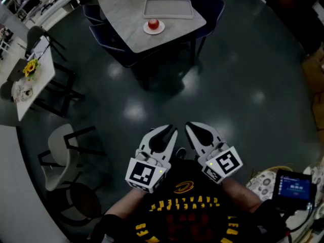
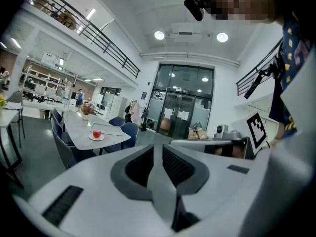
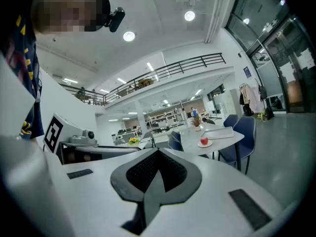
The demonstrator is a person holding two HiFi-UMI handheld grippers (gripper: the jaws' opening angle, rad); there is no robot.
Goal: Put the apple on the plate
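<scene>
A red apple (image 1: 153, 24) rests on a small white plate (image 1: 146, 30) on a grey table (image 1: 121, 19), far ahead at the top of the head view. Both grippers hang low over the dark floor, close to my body and far from the table. My left gripper (image 1: 171, 130) has its jaws a narrow gap apart with nothing between them (image 2: 158, 148). My right gripper (image 1: 188, 127) is shut on nothing, its tips touching (image 3: 157, 152). The apple (image 2: 97, 133) shows small at the left gripper view's left, and the apple (image 3: 205, 141) sits right of centre in the right gripper view.
A grey tray (image 1: 168, 8) lies on the table behind the plate. Dark blue chairs (image 1: 210, 6) surround the table. A side table with yellow flowers (image 1: 30, 68) stands at the left, a white chair (image 1: 58, 156) nearer me, and a screen device (image 1: 295, 186) at the lower right.
</scene>
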